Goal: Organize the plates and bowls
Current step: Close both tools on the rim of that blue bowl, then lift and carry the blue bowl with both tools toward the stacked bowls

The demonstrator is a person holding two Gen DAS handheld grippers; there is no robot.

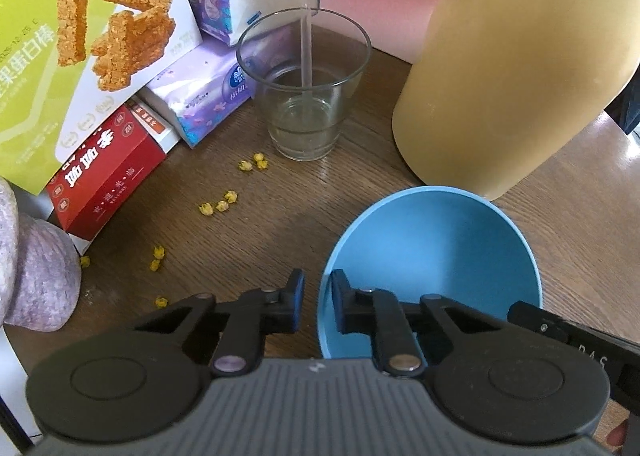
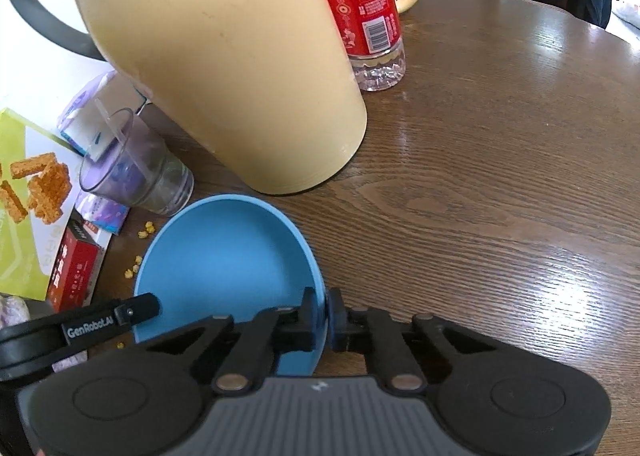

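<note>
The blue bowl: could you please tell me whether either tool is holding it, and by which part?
Both tools hold the blue bowl by its rim: the left tool on its left side, the right tool on the opposite side, each with one finger inside, one outside.

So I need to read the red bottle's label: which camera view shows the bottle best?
The right wrist view: the red-labelled bottle stands behind the yellow kettle, with its barcode and clear base visible, though its cap is cut off. The left wrist view does not show the bottle at all.

Left hand-held gripper (image 1: 318, 306) astride blue bowl (image 1: 440, 248) rim.
</note>
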